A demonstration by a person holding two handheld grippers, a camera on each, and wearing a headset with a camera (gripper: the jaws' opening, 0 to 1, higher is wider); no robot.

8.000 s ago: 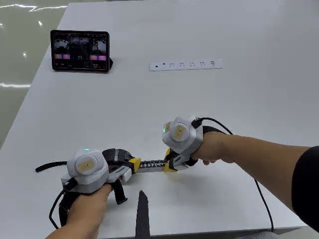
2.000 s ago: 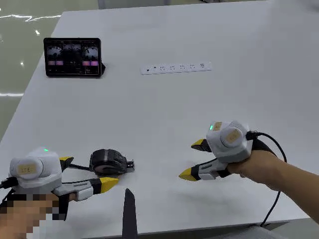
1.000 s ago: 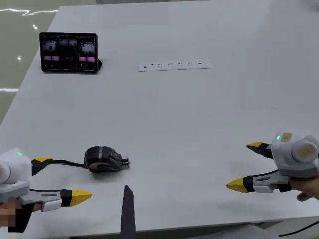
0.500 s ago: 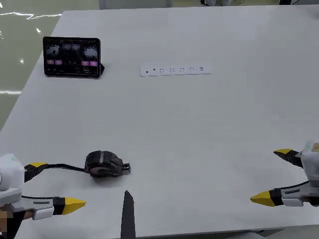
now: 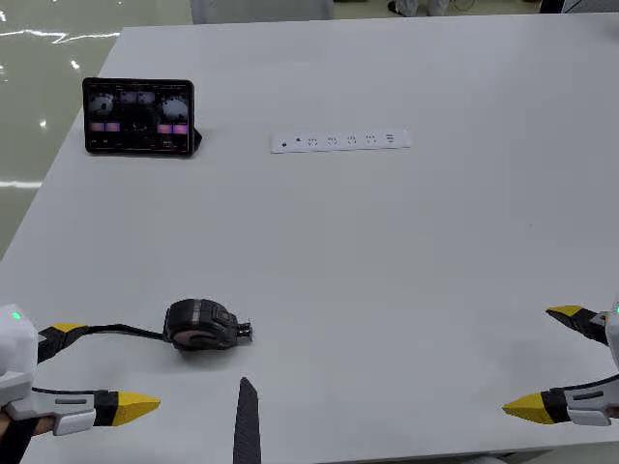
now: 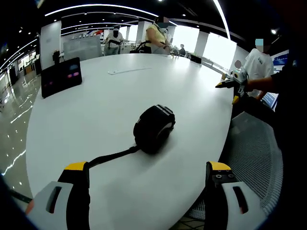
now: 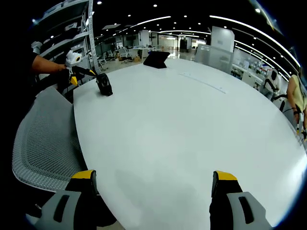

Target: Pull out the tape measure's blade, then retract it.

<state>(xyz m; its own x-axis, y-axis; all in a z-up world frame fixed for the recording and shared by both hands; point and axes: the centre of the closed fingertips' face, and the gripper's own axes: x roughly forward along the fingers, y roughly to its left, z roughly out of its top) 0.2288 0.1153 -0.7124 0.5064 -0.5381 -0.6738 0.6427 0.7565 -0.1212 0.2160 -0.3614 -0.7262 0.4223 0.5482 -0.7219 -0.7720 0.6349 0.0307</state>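
The left gripper (image 5: 102, 365) has backed off to the near left edge, jaws spread and empty. The tape measure (image 5: 200, 324) lies just beside it on the white surface (image 5: 387, 242), strap trailing towards that gripper and the blade, stretched out seconds ago, now back in the case; the right gripper (image 5: 539, 360), jaws also apart and holding nothing, has drawn well away to the right, so the task looks finished. No writing is legible on the case, the tablet (image 5: 138, 116) or the power strip (image 5: 340, 141).

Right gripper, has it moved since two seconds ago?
Yes. The right gripper was below the power strip's right end; it now sits well right of the strip, nearer the table's front edge.
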